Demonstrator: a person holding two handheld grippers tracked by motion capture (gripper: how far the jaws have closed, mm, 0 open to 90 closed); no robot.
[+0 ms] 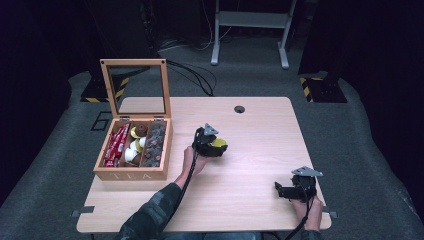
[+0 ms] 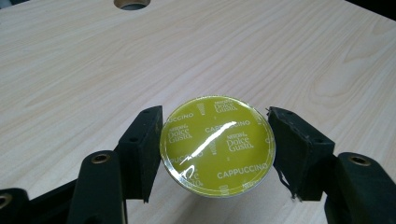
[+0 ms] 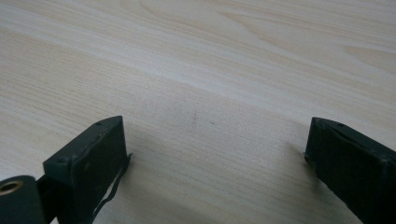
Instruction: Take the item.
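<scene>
The wooden table [image 1: 260,130] took up most of the room I could see, pale and square, with a small round cable hole [image 1: 239,109] near its far edge. Beyond it the floor ran off into darkness, and the legs of a white stand [image 1: 250,30] were cut off at the top of the high view.

On the table's left side sat a wooden tea box [image 1: 131,172], its glass lid [image 1: 136,89] standing upright. Inside were red sachets [image 1: 116,145] in the left compartment and round capsules [image 1: 136,145] in the middle; what filled the right compartment was too dark and small to make out.

The person's arms came in from the bottom edge, so only a sleeve [image 1: 150,217] and the hands showed. The left gripper [image 1: 212,146] was out over the middle of the table, and from above the capsule it carried was mostly hidden under its body. In the left gripper view the yellow-green capsule [image 2: 217,145] sat squarely between the two jaws, foil lid facing the camera, each pad pressed against its rim, pinching it. Whether its base touched the wood I could not tell.

The right gripper [image 1: 286,191] lay near the table's front right corner, well apart from the capsule, its jaws spread wide over bare wood.
</scene>
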